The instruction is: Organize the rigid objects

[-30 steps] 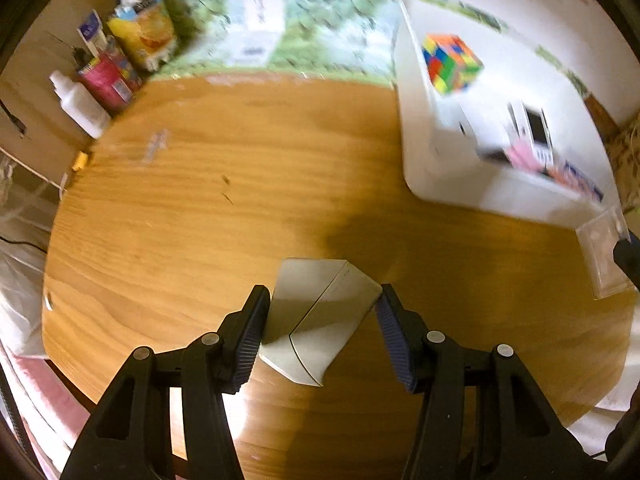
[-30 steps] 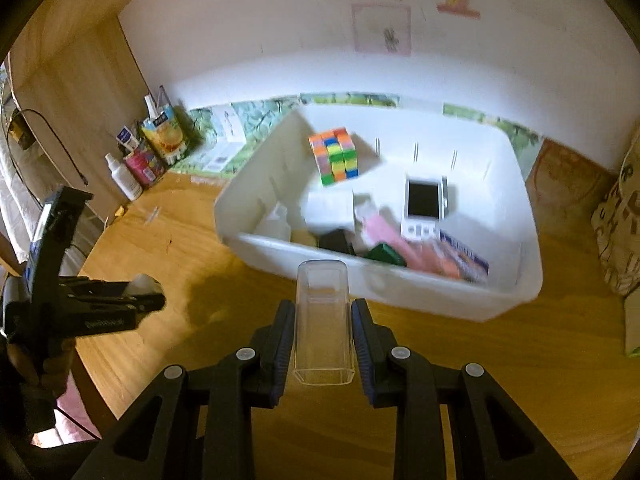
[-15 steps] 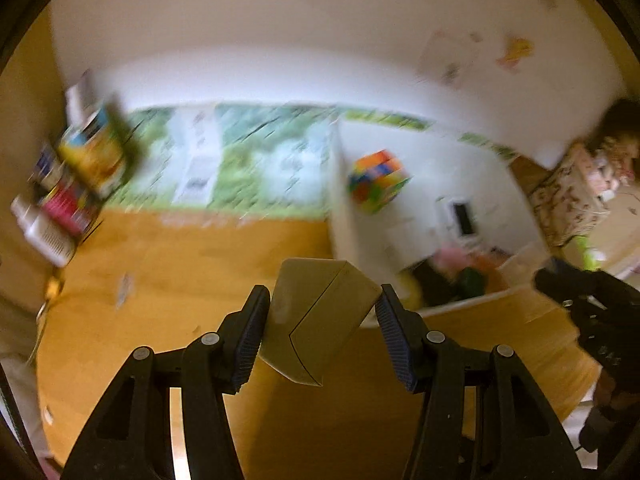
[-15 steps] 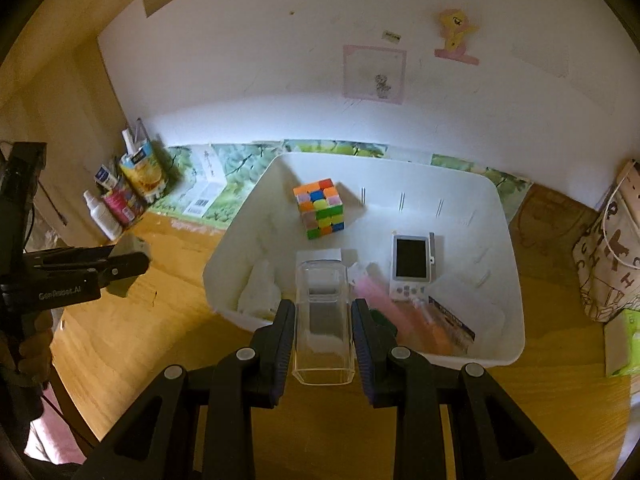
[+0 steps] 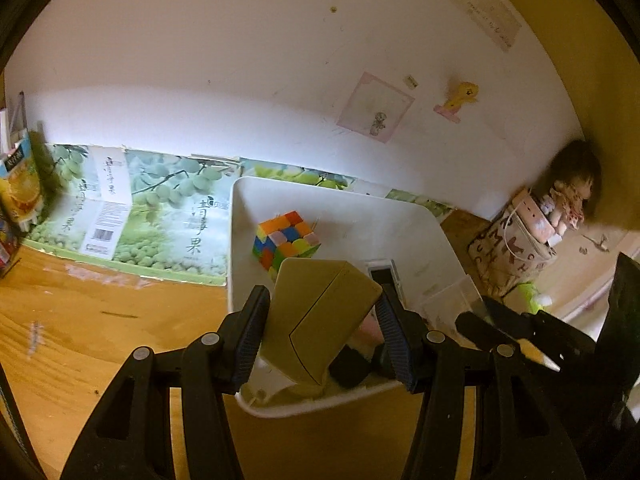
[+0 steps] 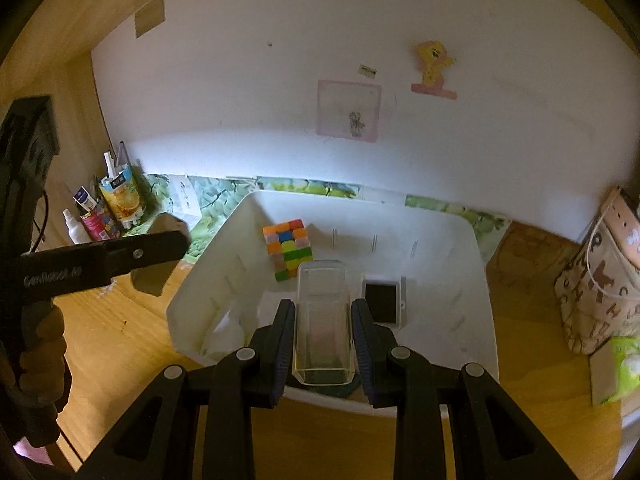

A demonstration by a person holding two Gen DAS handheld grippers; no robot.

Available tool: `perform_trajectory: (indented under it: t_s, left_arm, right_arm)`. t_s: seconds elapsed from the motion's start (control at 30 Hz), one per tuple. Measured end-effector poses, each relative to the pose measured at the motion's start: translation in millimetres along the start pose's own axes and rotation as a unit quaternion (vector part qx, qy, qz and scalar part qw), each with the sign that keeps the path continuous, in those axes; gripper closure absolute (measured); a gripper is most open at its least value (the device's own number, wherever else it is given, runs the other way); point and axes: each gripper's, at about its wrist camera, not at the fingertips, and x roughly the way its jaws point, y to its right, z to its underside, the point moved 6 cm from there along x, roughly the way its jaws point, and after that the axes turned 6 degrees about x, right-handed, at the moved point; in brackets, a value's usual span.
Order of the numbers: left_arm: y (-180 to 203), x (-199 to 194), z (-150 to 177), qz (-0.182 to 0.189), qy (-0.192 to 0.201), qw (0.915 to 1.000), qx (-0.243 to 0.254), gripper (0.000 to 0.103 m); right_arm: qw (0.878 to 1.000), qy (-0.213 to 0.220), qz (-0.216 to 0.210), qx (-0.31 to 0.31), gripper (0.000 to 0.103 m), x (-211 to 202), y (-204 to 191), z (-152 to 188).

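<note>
My left gripper (image 5: 322,326) is shut on a beige cardboard box (image 5: 320,316) and holds it over the near left corner of the white bin (image 5: 236,216). My right gripper (image 6: 323,326) is shut on a clear plastic case (image 6: 323,320), held over the near edge of the bin (image 6: 482,280). In the bin lie a colourful puzzle cube (image 5: 286,242) (image 6: 289,248), a small white device with a dark screen (image 6: 382,300) and other items, partly hidden. The left gripper also shows at the left of the right wrist view (image 6: 156,256).
The bin stands on a wooden table (image 5: 80,320) against a white wall. A green fruit carton (image 5: 160,216) lies flat behind it. Drink cartons and bottles (image 6: 104,212) stand at the far left. A patterned bag (image 6: 600,280) and a green packet (image 6: 618,368) sit at the right.
Both grippers have risen and moved forward toward the bin. The left one swung right, from over bare table to over the bin's corner. Both still hold their objects.
</note>
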Motion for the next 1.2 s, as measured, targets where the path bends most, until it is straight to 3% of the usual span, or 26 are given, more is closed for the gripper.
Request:
perform_trajectory:
  t_s: [0.23,0.5,0.63,0.93,1.2]
  left_arm:
    - [-0.4,29.8,3.3,0.006,-0.015,0.9993,-0.033,0.044]
    - [-3.0,39.6,5.0,-0.003,-0.026,0.9989,-0.038,0.044]
    - [-3.8,39.4,4.2,-0.006,-0.026,0.9990,-0.036,0.019]
    - [-13.5,20.0,4.9,-0.026,-0.021,0.9984,-0.045,0.018]
    - [-13.9,-26.6,20.2,-0.035,-0.004,0.9987,-0.037,0.017]
  right_arm:
    - [1.000,0.006,-0.007,-0.004,0.074,20.8,3.8,1.5]
    - [1.000,-0.004,-0.004,-0.005,0.073,29.3,7.3,7.0]
    - [1.000,0.001,-0.004,-0.002,0.049,26.1,6.9,5.9]
    - [1.000,0.015,0.006,-0.012,0.038,5.7,-1.9,0.8]
    - [0.999,0.038,0.026,-0.004,0.025,-35.5,-18.7,12.7]
